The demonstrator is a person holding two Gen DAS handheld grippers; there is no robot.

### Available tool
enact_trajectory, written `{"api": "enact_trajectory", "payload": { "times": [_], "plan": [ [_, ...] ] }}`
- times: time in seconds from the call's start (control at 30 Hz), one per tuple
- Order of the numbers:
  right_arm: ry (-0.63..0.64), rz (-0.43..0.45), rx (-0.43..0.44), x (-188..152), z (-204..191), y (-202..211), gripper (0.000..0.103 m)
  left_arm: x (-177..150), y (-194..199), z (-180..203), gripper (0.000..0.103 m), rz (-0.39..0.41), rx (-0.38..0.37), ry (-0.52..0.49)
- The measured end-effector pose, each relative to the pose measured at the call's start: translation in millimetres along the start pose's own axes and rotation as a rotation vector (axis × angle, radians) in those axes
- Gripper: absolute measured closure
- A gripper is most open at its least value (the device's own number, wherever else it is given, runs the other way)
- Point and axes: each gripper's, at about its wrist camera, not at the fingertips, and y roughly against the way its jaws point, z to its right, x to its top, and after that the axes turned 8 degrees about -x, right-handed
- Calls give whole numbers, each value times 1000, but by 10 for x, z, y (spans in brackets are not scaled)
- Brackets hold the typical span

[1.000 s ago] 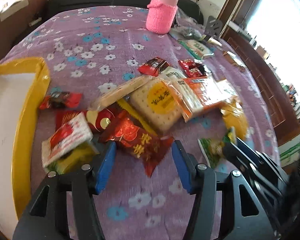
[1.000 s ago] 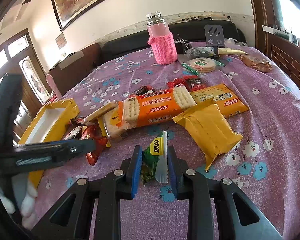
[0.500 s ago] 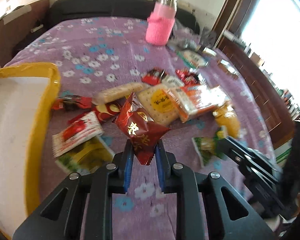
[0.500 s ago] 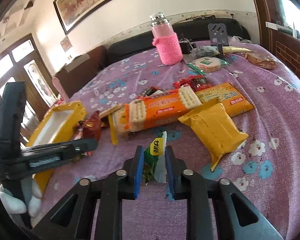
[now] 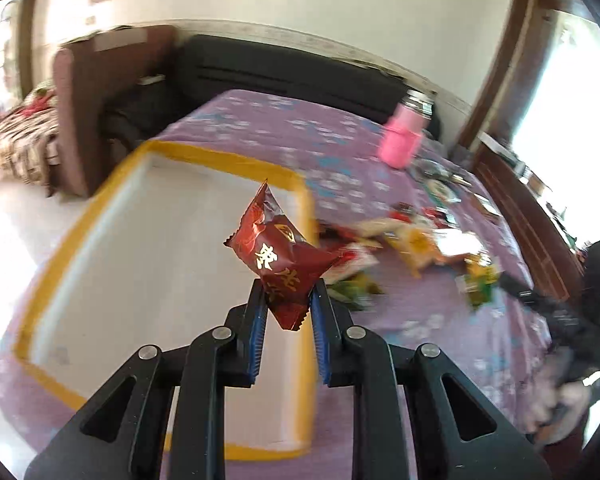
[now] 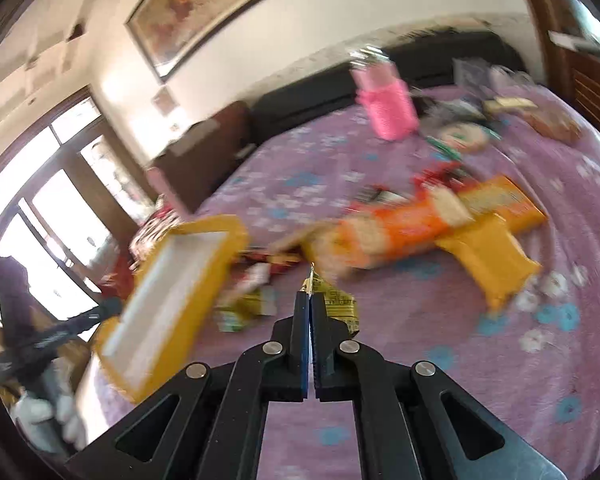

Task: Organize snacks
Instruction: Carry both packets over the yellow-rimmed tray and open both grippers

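My left gripper (image 5: 286, 304) was clenched on the red snack packet (image 5: 278, 254), its long axis running up from the pads, over the near right edge of the yellow-rimmed tray (image 5: 60, 248); open tray floor lay ahead and left. My right gripper (image 6: 310, 300), just closing, pinched the yellow-green sachet (image 6: 338, 302), the tray well to its left. Left hand nearer.

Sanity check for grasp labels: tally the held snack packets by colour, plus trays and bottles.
Dark red snack packet, in left gripper: 1
Yellow-green snack packet, in right gripper: 1
Yellow-rimmed tray: 1
Pink-sleeved bottle: 1
Total: 4
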Motion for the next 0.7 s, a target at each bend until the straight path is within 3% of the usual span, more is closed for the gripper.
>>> {"api": "enact_trajectory", "payload": {
  "times": [0.17,0.33,0.53,0.7],
  "plan": [
    [97,-22,153,117,-807,78,102,-55,45,-479,84,0,90,56],
    [173,-133,284,39,-1633,-228,103,-76,-57,-823,84,-44,158,97],
    [207,-298,335,-324,-2251,-810,103,-148,-73,-1045,81,-76,192,147],
    [237,-359,286,-585,-2433,-1166,96,-174,40,-1080,76,-61,196,171]
  ]
}}
